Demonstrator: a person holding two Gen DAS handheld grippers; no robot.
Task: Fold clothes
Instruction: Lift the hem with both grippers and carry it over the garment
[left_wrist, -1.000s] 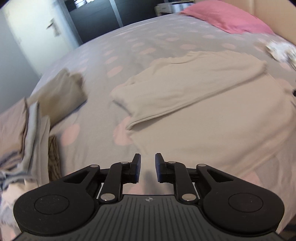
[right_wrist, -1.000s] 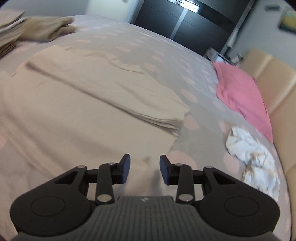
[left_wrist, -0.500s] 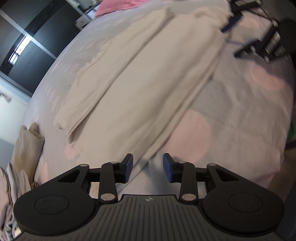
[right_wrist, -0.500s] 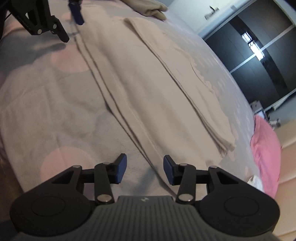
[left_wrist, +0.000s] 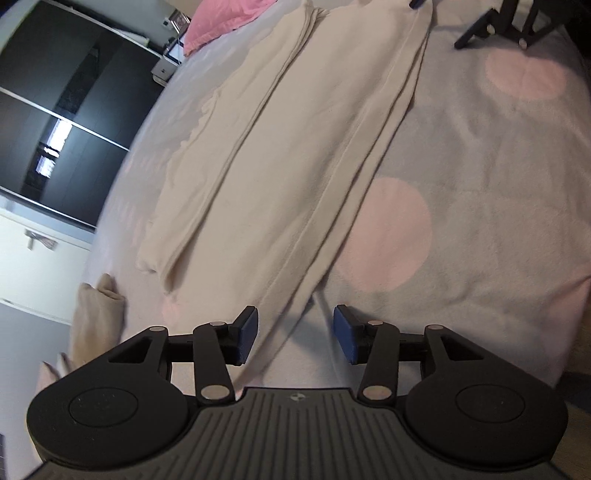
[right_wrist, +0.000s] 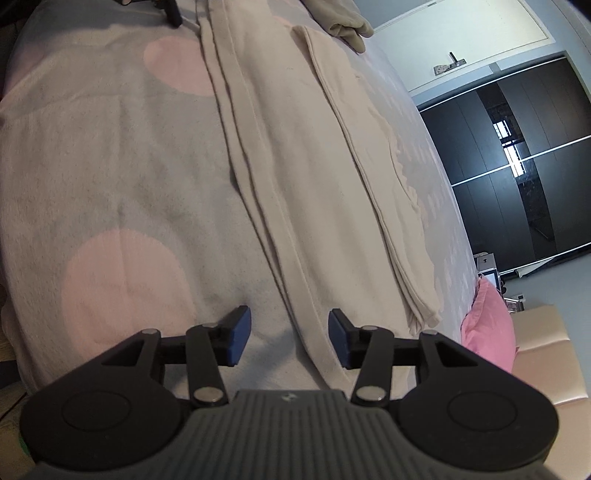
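A cream garment lies flat on the bed, its far side folded over into a long band. It also fills the right wrist view as the cream garment. My left gripper is open, low over one corner of the near hem, with the cloth edge running between its blue pads. My right gripper is open at the opposite corner, the hem edge passing between its fingers. Each gripper shows at the top of the other's view: right gripper, left gripper.
The bed cover is grey with pink dots. A pink pillow lies at the head, also seen as the pink pillow. A beige folded garment lies past the far end. A dark wardrobe stands beyond the bed.
Both grippers have swung from looking across the bed to the garment's two ends, dropped close to the near hem, and their jaws have opened wider.
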